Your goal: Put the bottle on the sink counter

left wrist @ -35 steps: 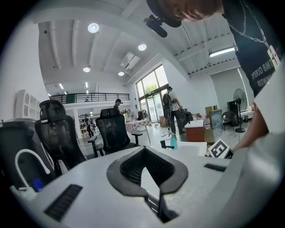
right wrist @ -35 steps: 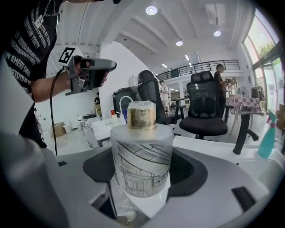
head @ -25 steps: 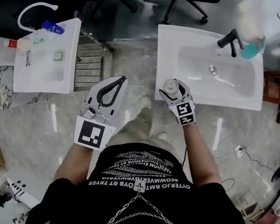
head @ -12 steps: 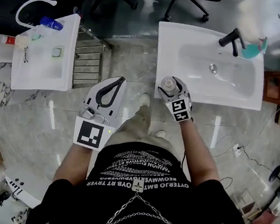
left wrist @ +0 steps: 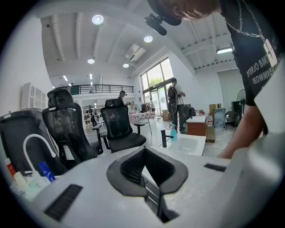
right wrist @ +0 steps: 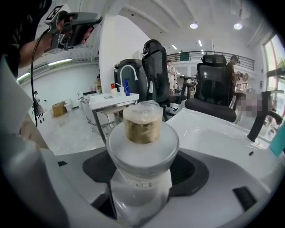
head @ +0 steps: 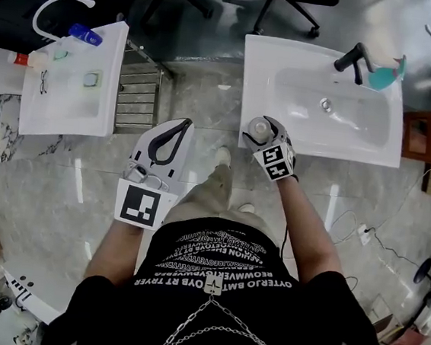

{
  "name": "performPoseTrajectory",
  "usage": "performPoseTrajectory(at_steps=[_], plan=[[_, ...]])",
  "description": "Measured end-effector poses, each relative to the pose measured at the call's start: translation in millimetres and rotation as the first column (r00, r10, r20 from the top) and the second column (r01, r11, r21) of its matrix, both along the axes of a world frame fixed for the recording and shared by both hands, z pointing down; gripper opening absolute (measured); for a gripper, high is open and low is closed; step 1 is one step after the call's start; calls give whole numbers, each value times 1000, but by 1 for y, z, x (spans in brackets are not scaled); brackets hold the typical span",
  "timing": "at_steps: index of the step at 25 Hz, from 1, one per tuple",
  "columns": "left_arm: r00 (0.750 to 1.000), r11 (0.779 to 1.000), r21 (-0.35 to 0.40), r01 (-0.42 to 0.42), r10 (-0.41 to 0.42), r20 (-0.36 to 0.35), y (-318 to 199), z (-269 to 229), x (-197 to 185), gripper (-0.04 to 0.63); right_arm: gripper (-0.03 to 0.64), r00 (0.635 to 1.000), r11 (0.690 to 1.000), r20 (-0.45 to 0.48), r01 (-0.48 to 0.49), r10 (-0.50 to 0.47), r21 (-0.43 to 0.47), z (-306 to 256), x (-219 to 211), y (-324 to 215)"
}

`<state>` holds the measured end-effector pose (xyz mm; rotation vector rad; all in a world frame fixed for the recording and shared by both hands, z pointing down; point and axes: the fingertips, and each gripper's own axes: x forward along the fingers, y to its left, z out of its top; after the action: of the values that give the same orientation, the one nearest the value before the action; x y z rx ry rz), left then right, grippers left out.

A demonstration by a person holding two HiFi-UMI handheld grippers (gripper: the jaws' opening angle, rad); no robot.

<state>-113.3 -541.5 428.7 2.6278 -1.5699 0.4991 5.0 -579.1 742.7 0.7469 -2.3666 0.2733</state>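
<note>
Head view, right hand-held gripper [head: 262, 139] still clamping bottle [head: 259, 127], at sink counter [head: 259, 65] edge

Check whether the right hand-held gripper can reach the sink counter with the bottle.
Probably yes: the right hand-held gripper, shut on the bottle, is at the front left corner of the sink counter, and nothing stands between.

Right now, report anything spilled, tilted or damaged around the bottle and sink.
Nothing stands out. The bottle stands upright, cap on, clamped in the right gripper at the front left corner of the white sink. No spill shows on the sink or the floor near it.
</note>
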Motion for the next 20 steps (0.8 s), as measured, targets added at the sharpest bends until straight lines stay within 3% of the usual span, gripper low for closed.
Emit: performPoseTrajectory(at_steps=[5, 9, 15, 16, 20], plan=[[1000, 1000, 15, 6, -6, -2, 14, -9, 1, 5, 348, 998, 1000, 54, -17, 19, -23, -10, 7, 5], [1000, 1000, 27, 7, -7, -8, 25, -15, 4, 5, 355, 999, 999, 40, -14, 16, -37, -19, 20, 16], [999, 998, 67, 0, 2, -33, 38, -33, 15, 5, 357, 994, 996, 61, -86, 85, 7, -58, 64, 41], [999, 997, 75, 1, 3, -43, 40, -37, 18, 5, 346, 991, 994, 84, -109, 106, 26, -70, 74, 45], [996, 994, 110, -6, 16, -85, 52, -58, 32, 5, 125, 954, 956, 206, -252, 219, 148, -151, 117, 57]])
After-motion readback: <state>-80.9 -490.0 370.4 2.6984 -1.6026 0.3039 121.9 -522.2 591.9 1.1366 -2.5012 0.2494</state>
